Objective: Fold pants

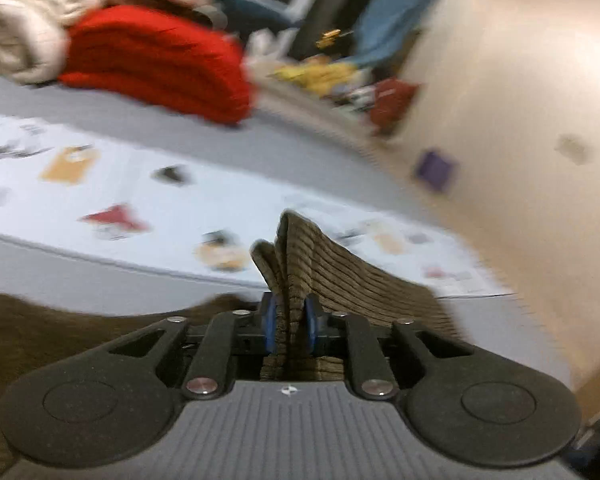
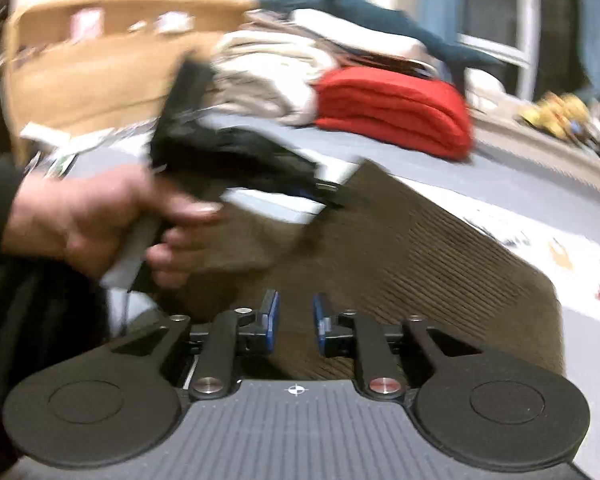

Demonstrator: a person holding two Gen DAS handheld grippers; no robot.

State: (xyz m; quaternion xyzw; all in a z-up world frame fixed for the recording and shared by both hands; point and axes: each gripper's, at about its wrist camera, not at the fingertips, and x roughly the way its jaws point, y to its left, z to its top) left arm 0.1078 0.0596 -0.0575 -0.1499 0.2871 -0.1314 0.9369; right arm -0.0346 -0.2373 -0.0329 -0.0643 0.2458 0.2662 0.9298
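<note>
Folding is under way but looks far from finished, as we are judging it. On the left, our left tongs are pinching a bunched edge of the brown corduroy pants, the cloth standing up between the blue pads and sloping away to the right over a grey surface with a printed white sheet on it. We are lifting that edge, so a fold seems to be just starting. A red folded garment and cream cloth are lying behind.

Moving right, our right tongs are standing narrowly apart over the pants, and we cannot tell whether any cloth is caught between the pads. The person's left hand is showing at the left of this view. Most of the pants are still spread broad and loose, so we are expecting the main folds to be left.
</note>
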